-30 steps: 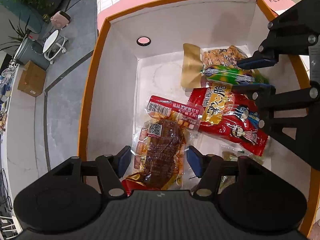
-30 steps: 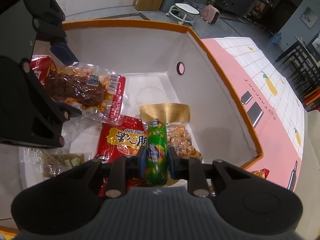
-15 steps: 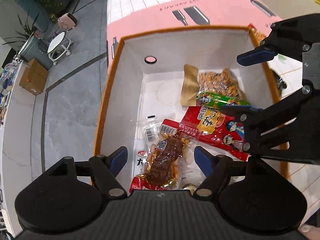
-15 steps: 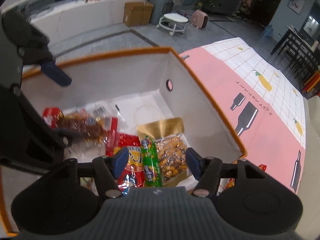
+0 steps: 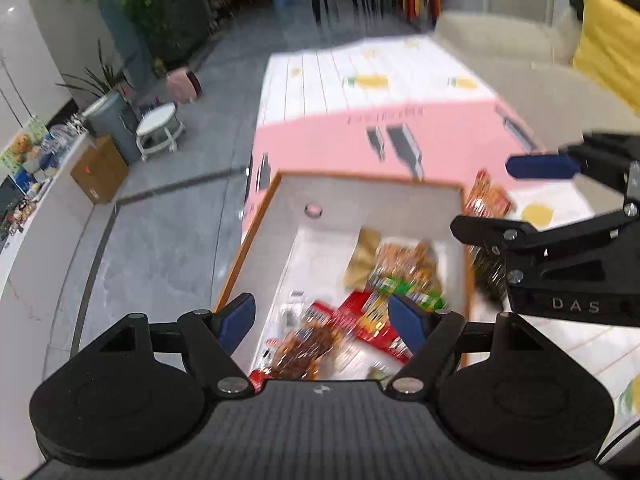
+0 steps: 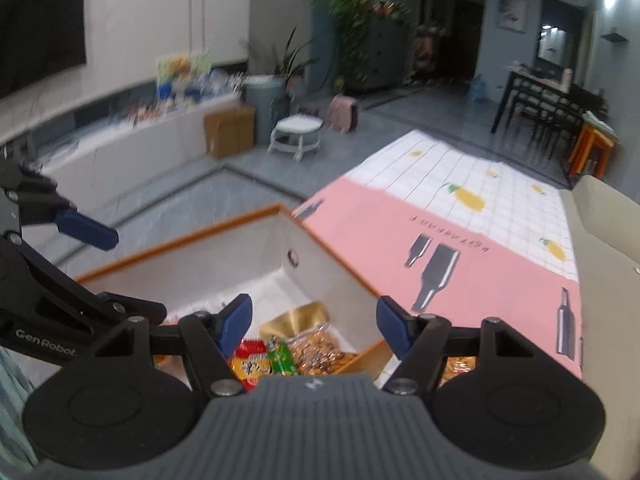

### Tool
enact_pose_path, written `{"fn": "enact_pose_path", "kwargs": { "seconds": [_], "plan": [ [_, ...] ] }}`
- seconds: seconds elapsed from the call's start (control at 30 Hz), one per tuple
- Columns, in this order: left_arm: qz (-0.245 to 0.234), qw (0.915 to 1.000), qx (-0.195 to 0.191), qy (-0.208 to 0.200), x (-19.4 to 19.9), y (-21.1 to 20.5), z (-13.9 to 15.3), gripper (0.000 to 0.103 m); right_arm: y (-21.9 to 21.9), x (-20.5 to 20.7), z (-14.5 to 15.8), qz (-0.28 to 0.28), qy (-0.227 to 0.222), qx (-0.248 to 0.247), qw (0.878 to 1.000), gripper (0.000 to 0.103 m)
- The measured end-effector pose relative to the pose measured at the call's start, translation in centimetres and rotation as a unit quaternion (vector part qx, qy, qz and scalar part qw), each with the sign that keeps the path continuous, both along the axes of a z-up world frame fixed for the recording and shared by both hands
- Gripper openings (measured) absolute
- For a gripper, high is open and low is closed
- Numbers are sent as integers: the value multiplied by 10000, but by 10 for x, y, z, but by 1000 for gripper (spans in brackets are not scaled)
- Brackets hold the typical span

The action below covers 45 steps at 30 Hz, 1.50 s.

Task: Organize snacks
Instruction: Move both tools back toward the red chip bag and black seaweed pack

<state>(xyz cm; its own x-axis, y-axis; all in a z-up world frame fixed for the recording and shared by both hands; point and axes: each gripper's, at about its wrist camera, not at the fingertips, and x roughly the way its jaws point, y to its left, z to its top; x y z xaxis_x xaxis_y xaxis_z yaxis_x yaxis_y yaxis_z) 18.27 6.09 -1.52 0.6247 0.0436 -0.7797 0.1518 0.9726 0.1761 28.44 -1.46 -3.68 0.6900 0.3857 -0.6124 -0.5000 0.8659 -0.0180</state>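
Snack packets lie together on the floor of the white, orange-rimmed box (image 5: 460, 216) that sits on the pink patterned tablecloth (image 5: 320, 140): a green tube snack (image 6: 282, 356) beside a gold-topped nut bag (image 6: 308, 340), a red packet (image 6: 250, 364), and a clear pack of brown dried meat (image 5: 308, 344) nearest the left wrist camera. The left gripper (image 5: 322, 316) stands spread about as wide as it goes, with nothing between its blue pads; the right gripper (image 6: 314, 322) is also parted and empty. Both sets of jaws have just been opening, and the snacks rest below them, untouched. At least two more packets lie outside the box on the cloth by its right wall, one orange-red (image 5: 490, 200) and one dark (image 5: 486, 268), so the job looks unfinished. The chief risk, as I judge it, is a clash of the two grippers, since they hang close together over the same box; a hurried reach for the outer packets could also catch the orange rim and shove or tip the box. Both views are blurred, so finer detail cannot be told. A stool (image 6: 296, 132), a cardboard carton (image 6: 230, 130) and a sofa (image 5: 520, 60) stand well apart and block nothing.
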Motion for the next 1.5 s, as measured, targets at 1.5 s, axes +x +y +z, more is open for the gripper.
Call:
{"fn": "enact_pose_path", "kwargs": {
  "seconds": [1.5],
  "plan": [
    [682,9812,-1765,370,7,-143,-128,87,-151,-43,-144,-2041,569,-611,9754,58]
  ]
}}
